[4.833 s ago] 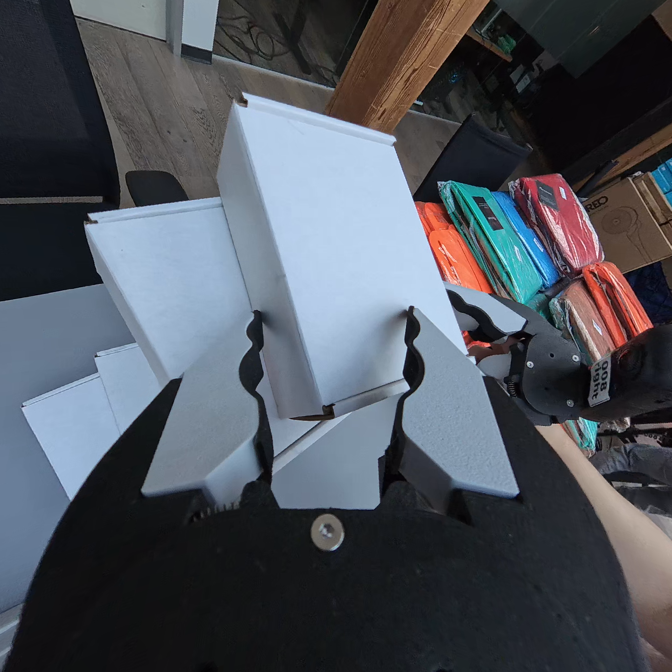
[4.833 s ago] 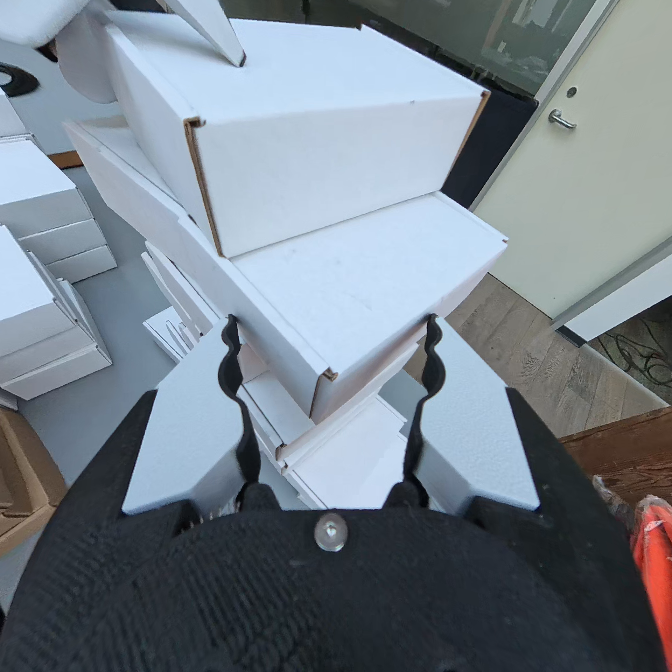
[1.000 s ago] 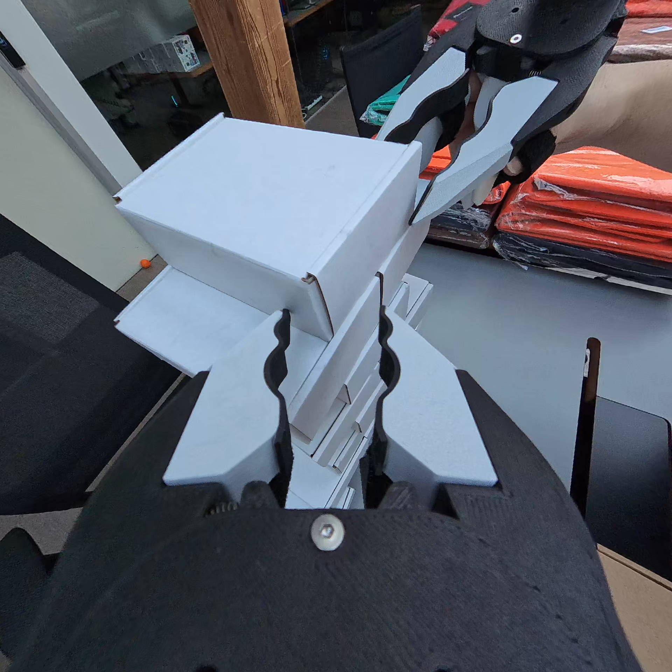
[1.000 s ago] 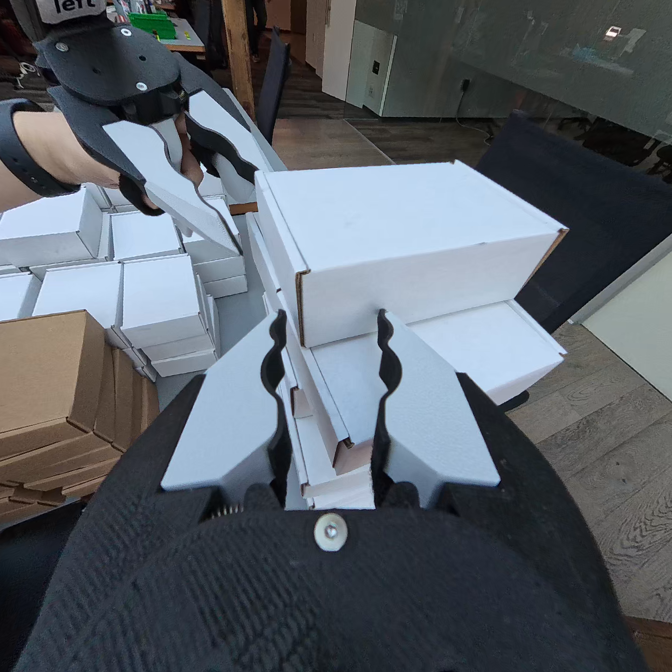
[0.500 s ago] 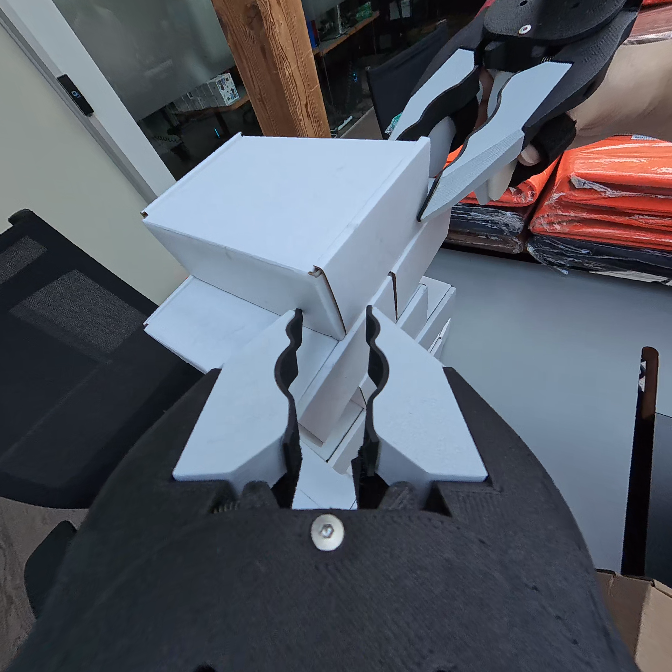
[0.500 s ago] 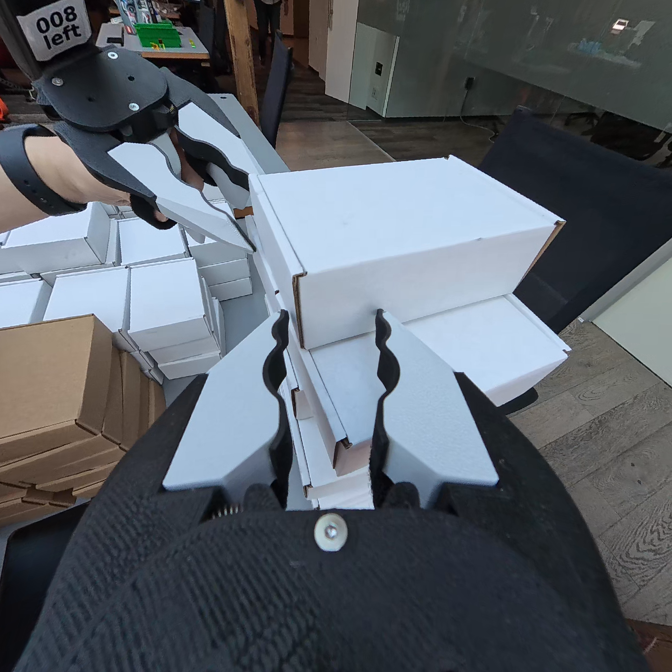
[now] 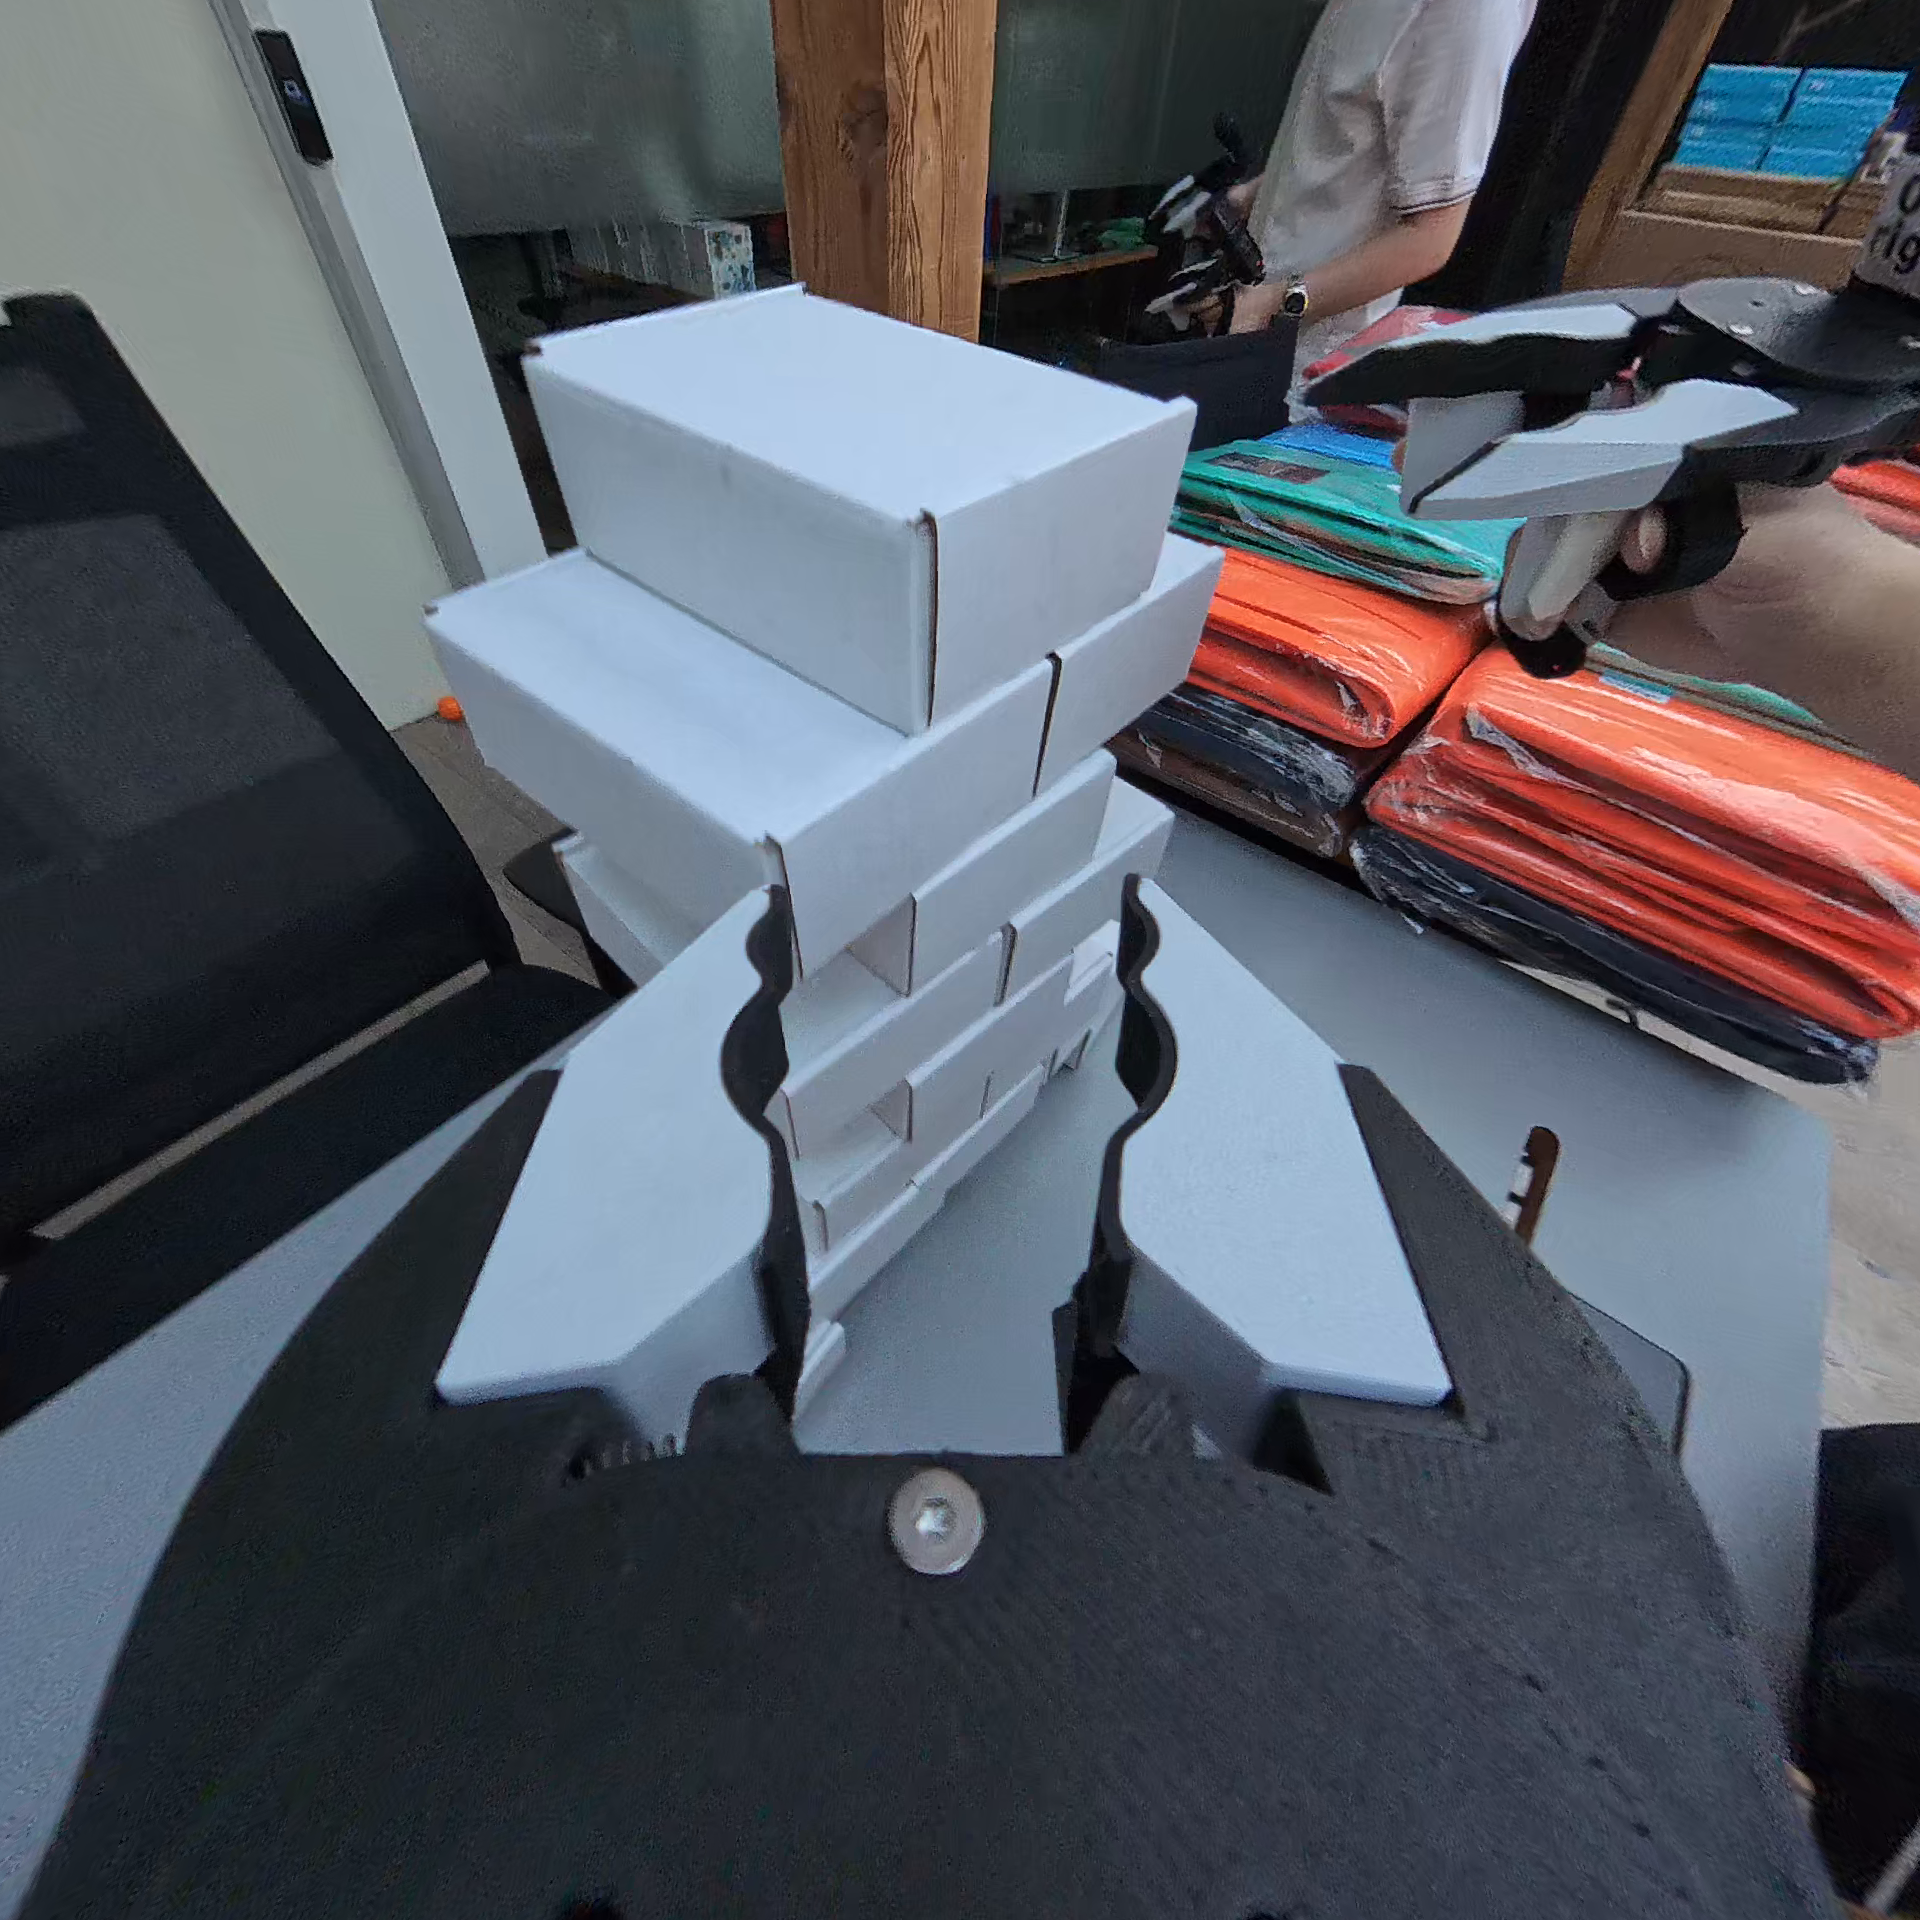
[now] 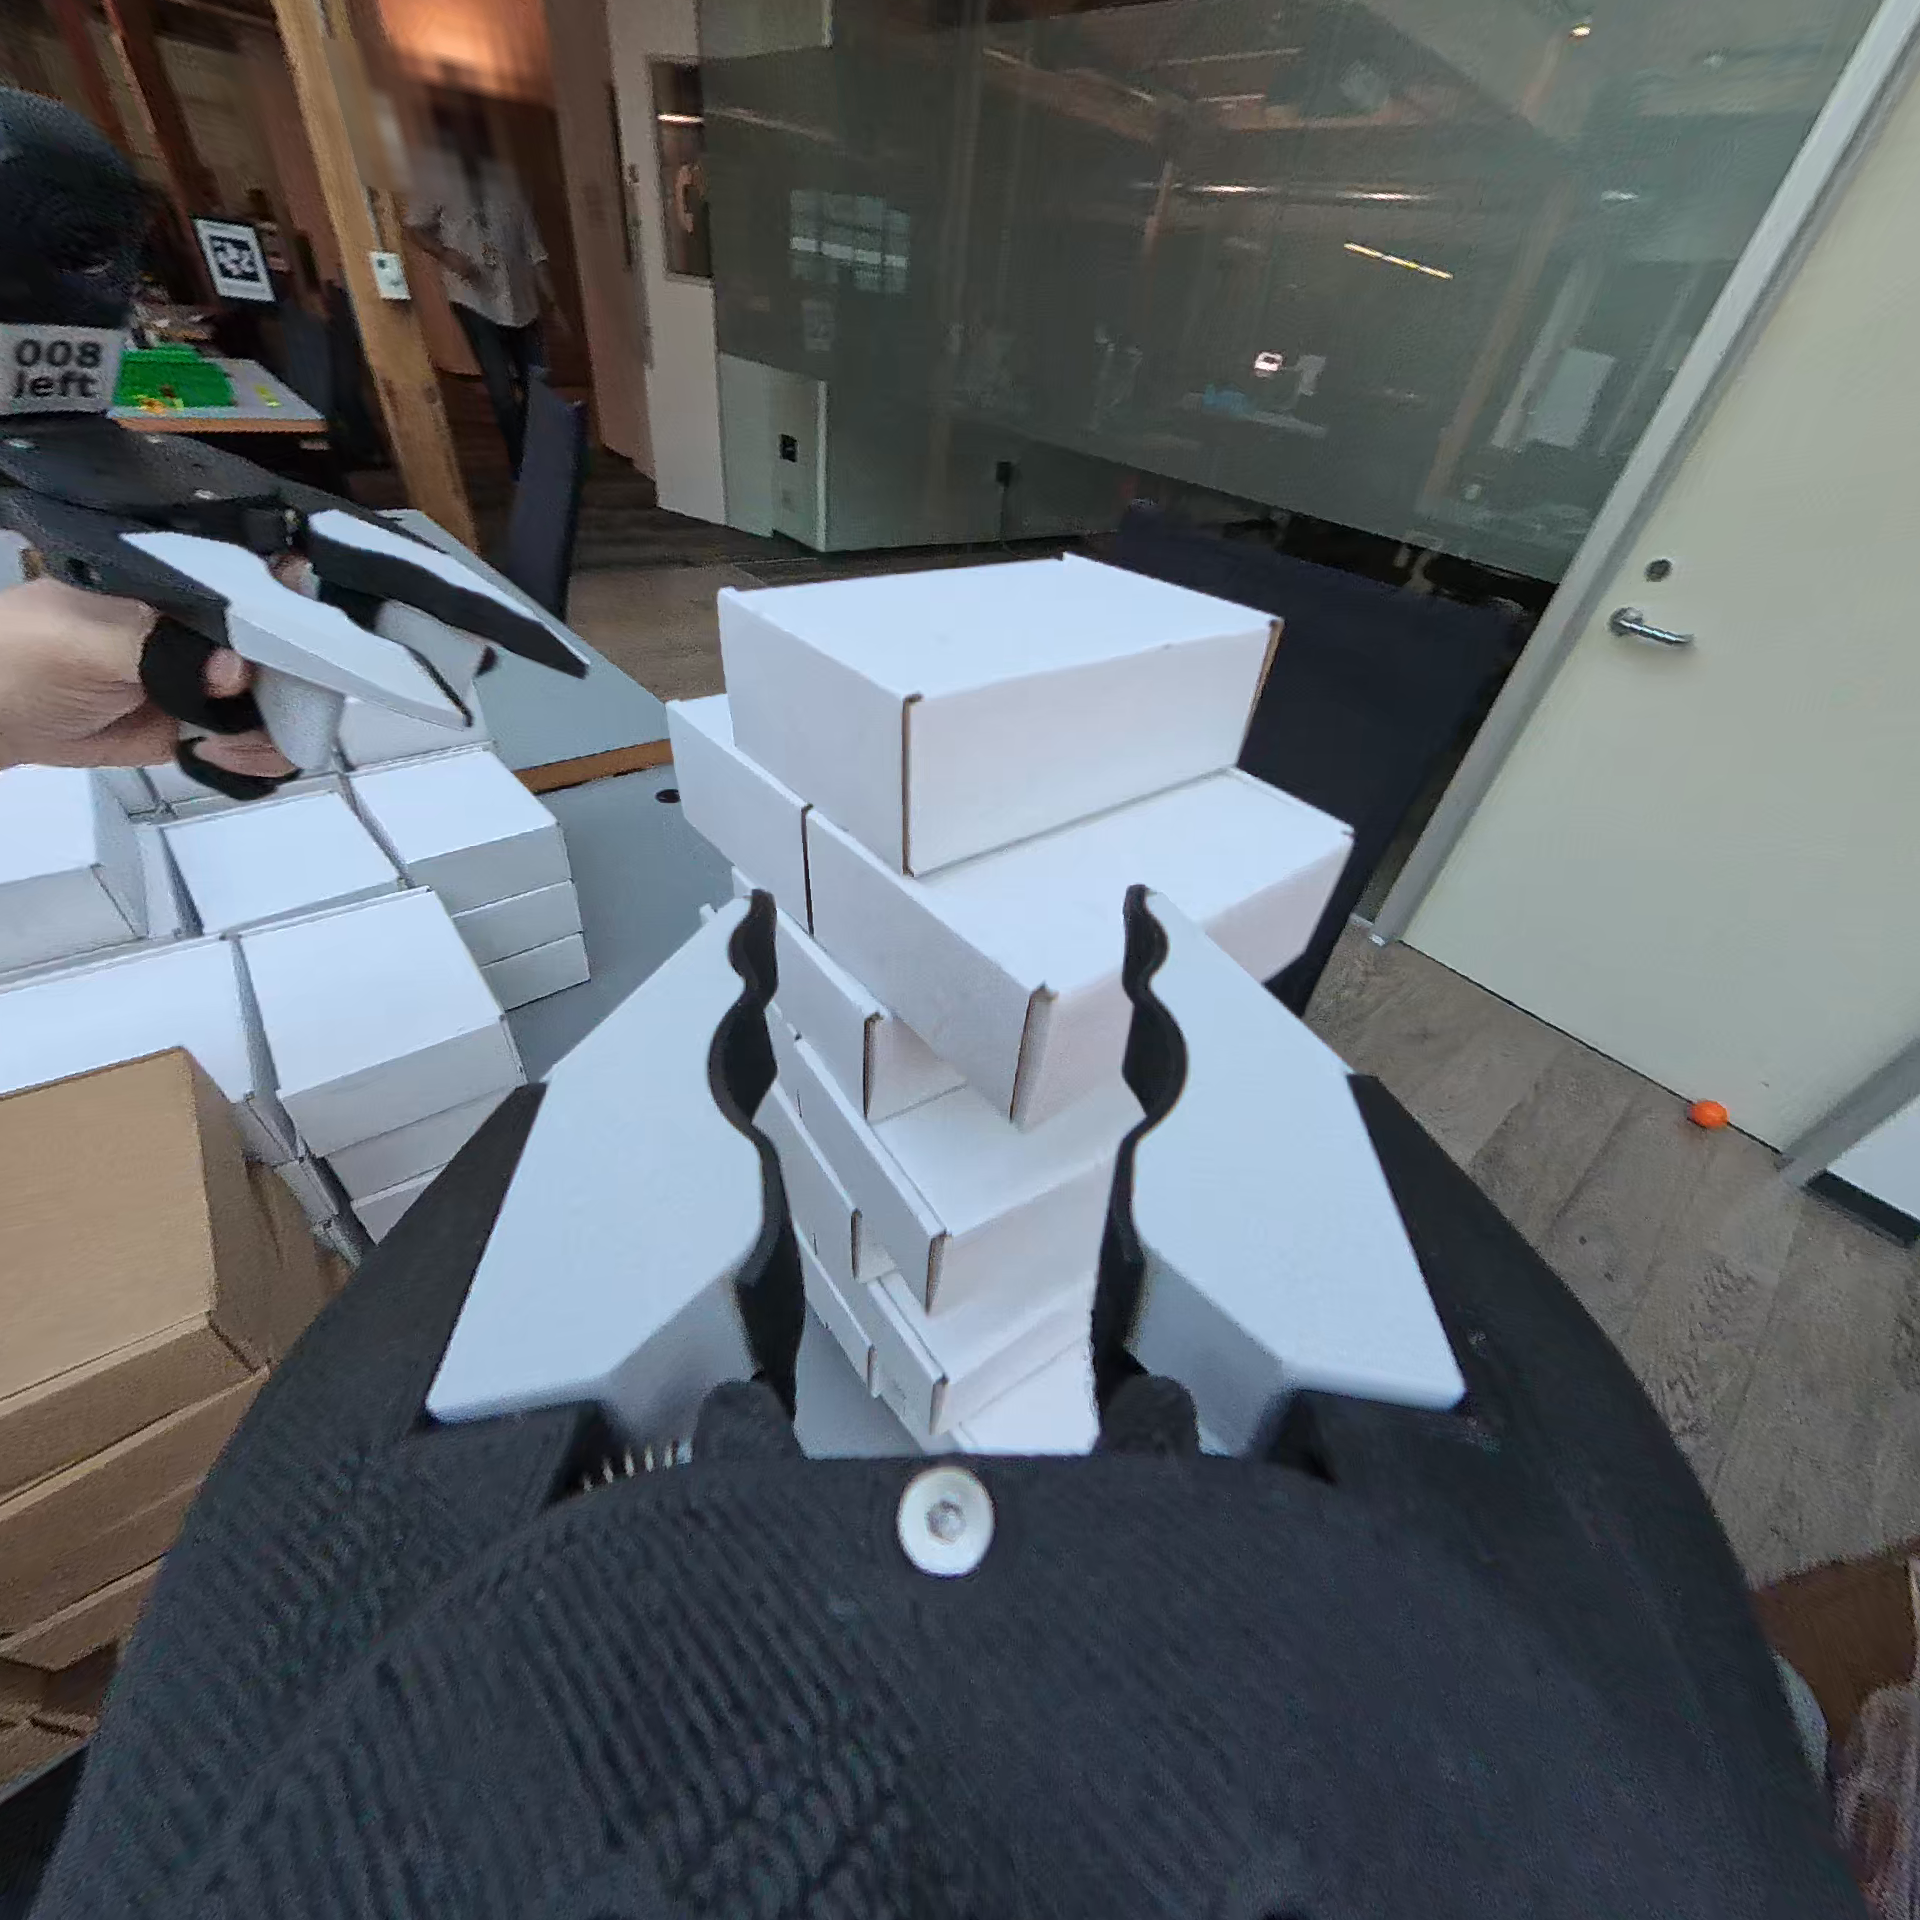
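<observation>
In the lower half of the left wrist view the left gripper (image 7: 945, 914) fills the foreground, its two grey fingers spread apart with nothing between them; the gap frames the lower layers of a stack of white boxes (image 7: 935, 997) that stands just beyond the tips on a grey table (image 7: 1538, 1049). The stack is built of flat white cardboard boxes laid crosswise, each turned against the one beneath, and the top box (image 7: 831, 468) sits at centre frame, closed and level, smaller in footprint than the long box under it. At the upper right of this view the right gripper (image 7: 1382, 442) hangs in the air, clear of the stack, its fingers parted and holding nothing. Behind it, at right, lie wrapped orange bundles (image 7: 1621, 810) with green ones farther back; a black chair (image 7: 208, 727) fills the left edge, and a wooden post (image 7: 883, 145) and a person in a pale shirt (image 7: 1371, 135) stand at the top. In the right wrist view the right gripper (image 8: 945, 904) likewise shows spread, empty fingers at bottom centre, with the same stack (image 8: 966, 1039) just past them and its top box (image 8: 997, 696) at mid-frame. The left gripper (image 8: 530, 686) hovers at the upper left, apart from the stack, above rows of more white boxes (image 8: 353, 997); brown cardboard boxes (image 8: 104, 1247) lie at the lower left and a pale door (image 8: 1714, 644) at right.
</observation>
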